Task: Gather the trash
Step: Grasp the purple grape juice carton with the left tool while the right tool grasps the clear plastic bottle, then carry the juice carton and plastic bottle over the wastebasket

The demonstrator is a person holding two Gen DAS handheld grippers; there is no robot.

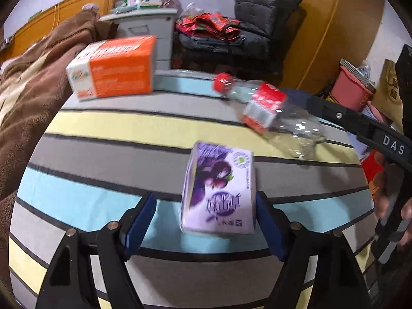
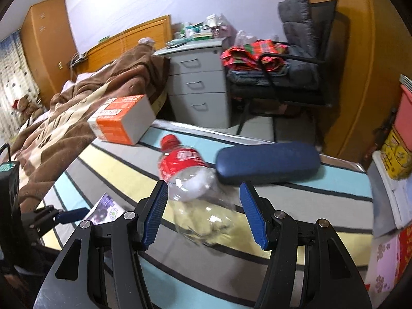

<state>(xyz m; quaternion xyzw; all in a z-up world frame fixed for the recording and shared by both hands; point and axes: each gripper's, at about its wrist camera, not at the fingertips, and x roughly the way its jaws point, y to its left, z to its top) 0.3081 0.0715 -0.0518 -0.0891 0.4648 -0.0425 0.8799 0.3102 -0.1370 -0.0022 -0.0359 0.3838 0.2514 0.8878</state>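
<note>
The left gripper (image 1: 206,221) is held apart around a purple carton (image 1: 219,190); the right gripper (image 2: 203,213) is spread around a plastic bottle (image 2: 190,177).

Blk tongs (image 1: 206,225), blue ribbed pads (image 2: 155,212), silver screws.

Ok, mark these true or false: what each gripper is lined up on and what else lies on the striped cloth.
1. The purple carton lies between the left gripper fingers. True.
2. The right gripper is clamped on the orange box. False: its jaws stand open around the clear plastic bottle.
3. The bottle's cap is blue. False: red.
4. A dark blue glasses case lies beside the bottle. True.
</note>
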